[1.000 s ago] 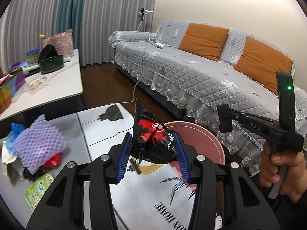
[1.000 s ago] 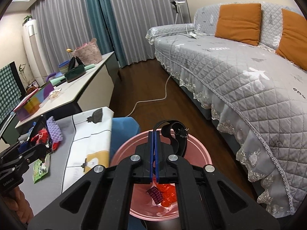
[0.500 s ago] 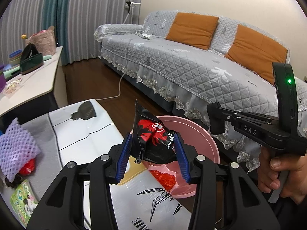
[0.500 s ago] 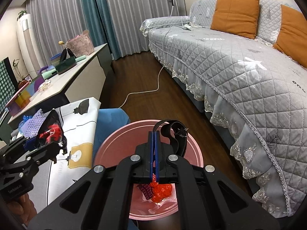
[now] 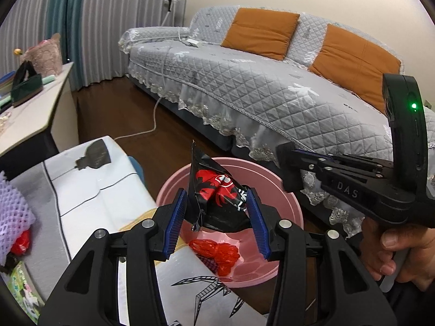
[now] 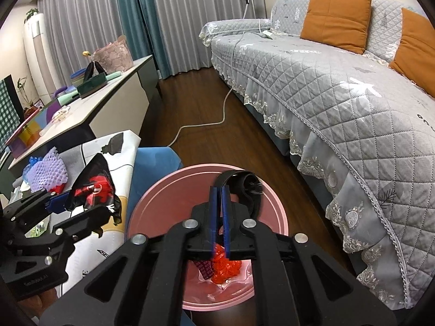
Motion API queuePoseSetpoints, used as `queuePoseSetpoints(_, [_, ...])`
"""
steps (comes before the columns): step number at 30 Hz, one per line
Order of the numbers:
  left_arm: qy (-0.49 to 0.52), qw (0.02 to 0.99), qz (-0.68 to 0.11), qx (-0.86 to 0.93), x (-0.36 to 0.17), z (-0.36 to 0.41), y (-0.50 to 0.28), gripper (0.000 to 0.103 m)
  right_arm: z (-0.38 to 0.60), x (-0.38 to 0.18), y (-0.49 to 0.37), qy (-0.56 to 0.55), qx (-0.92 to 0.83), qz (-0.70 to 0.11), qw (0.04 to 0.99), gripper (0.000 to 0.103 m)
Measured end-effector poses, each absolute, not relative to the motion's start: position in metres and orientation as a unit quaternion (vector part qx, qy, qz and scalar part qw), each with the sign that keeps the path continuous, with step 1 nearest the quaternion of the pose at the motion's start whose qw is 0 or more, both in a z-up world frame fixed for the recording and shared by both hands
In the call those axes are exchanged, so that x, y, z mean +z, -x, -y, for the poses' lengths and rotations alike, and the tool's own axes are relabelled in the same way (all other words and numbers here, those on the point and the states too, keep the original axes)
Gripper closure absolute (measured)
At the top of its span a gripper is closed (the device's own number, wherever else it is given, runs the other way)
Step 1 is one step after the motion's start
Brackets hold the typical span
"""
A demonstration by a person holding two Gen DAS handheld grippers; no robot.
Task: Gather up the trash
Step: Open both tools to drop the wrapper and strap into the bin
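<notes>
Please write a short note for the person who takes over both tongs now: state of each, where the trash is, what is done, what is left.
Left tongs: opening, black-and-red snack wrapper between the pads, above the pink bin.
Right tongs: opening, nothing between them, over the bin.
Done: red plastic scrap and a dark wrapper lie in the bin.
Left: drop the snack wrapper; then collect the purple foam net, the red piece under it and the green packet from the table.

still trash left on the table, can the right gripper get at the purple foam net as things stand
Probably not directly: the left gripper, with the black and red wrapper between its jaws, sits between the right gripper and the purple foam net.
</notes>
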State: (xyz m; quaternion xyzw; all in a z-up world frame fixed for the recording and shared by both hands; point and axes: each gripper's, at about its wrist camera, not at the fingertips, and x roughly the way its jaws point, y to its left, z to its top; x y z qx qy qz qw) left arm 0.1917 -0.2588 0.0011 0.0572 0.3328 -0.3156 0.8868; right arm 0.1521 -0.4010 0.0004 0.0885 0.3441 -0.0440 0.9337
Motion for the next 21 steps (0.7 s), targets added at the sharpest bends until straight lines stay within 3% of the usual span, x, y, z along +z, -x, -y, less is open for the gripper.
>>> queuePoseSetpoints(2, [-0.055, 0.886, -0.335, -0.315, 0.000, 0.260, -0.193, 0.048, 0.402, 0.001, -0.151, -0.089, -0.049, -0.342, 0.934, 0.080])
queuePoseSetpoints(14, [-0.032, 0.891, -0.330, -0.309, 0.008, 0.241, -0.192, 0.048, 0.404, -0.007, -0.155, -0.100, -0.052, -0.370, 0.922, 0.057])
queuePoseSetpoints(21, [-0.021, 0.899, -0.322, -0.296, 0.016, 0.221, -0.190, 0.048, 0.392, -0.019, -0.159, -0.075, -0.045, -0.411, 0.907, 0.055])
